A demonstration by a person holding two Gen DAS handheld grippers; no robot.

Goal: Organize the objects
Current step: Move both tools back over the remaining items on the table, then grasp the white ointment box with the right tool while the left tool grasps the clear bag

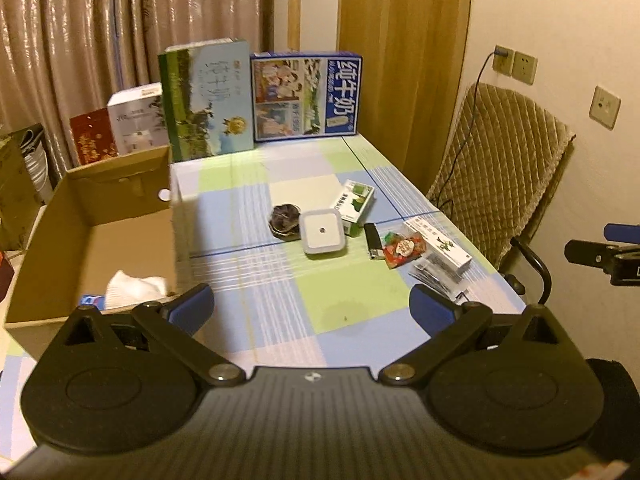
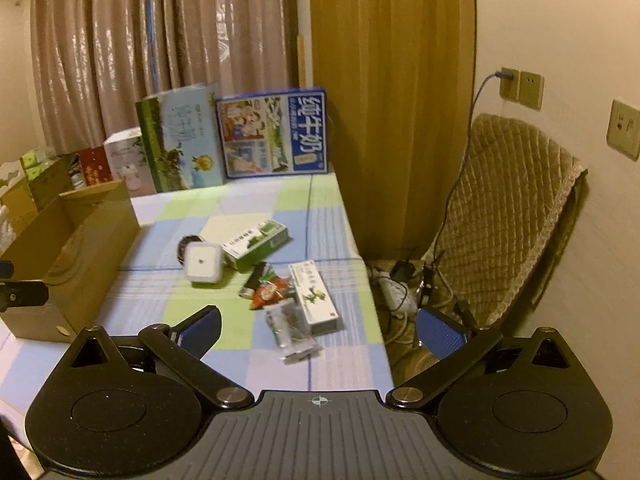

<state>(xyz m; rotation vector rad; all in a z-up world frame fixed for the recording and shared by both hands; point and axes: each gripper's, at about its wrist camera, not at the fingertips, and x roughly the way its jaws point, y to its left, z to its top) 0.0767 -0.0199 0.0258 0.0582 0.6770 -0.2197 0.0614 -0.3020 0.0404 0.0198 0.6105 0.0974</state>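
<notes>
A cluster of small objects lies on the checked tablecloth: a white square container (image 1: pixel 322 232) (image 2: pixel 202 262), a dark round item (image 1: pixel 285 219), a green-white box (image 1: pixel 353 203) (image 2: pixel 256 244), a black lighter (image 1: pixel 372 240) (image 2: pixel 253 280), a red snack packet (image 1: pixel 402 249) (image 2: pixel 270 293), a white medicine box (image 1: pixel 438 249) (image 2: pixel 316 298) and a clear sachet (image 2: pixel 292 332). An open cardboard box (image 1: pixel 100 216) (image 2: pixel 76 248) stands at the left, with white tissue (image 1: pixel 136 288) inside. My left gripper (image 1: pixel 312 312) is open and empty, short of the cluster. My right gripper (image 2: pixel 318 330) is open and empty, above the sachet.
Two milk cartons (image 1: pixel 306 96) (image 2: pixel 276 136) stand at the table's far end before curtains. A padded chair (image 1: pixel 500 168) (image 2: pixel 508 216) stands right of the table, with a power strip and cables (image 2: pixel 396 292) on the floor. More boxes (image 1: pixel 136 120) sit behind the cardboard box.
</notes>
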